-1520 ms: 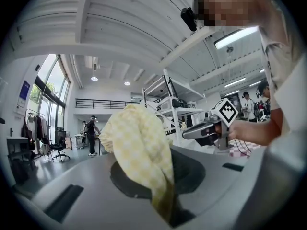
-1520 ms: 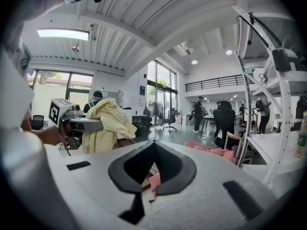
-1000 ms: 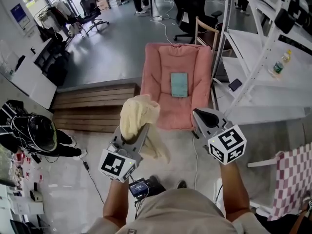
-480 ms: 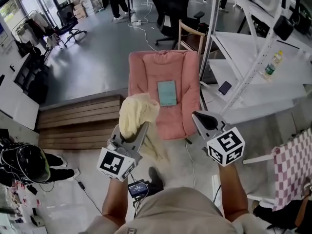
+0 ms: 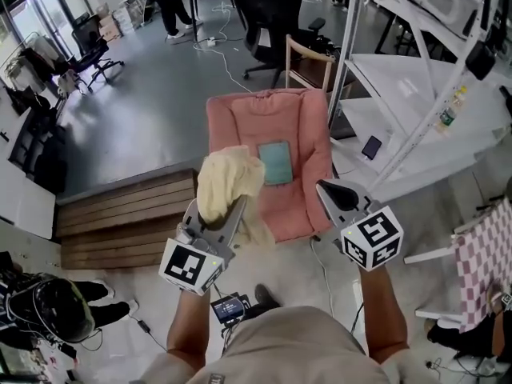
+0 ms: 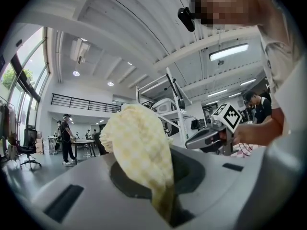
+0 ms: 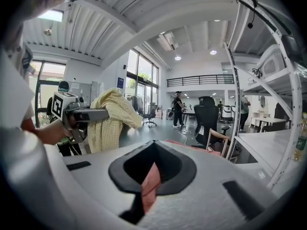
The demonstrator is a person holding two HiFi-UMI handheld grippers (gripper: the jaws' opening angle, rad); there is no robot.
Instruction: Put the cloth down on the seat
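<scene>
Cloth (image 5: 228, 184) held in the left gripper (image 5: 226, 214), not yet on the seat (image 5: 302, 202).

Pale yellow checked cloth is clamped between the closed jaws of the left gripper, bunches above them and hangs down beside them, clear of the floor. In the head view it overlaps the left edge of the pink cushioned seat, on which a teal rectangle (image 5: 275, 163) lies. The right gripper (image 5: 326, 189) points at the seat, its jaws drawn nearly together and holding nothing.
</scene>
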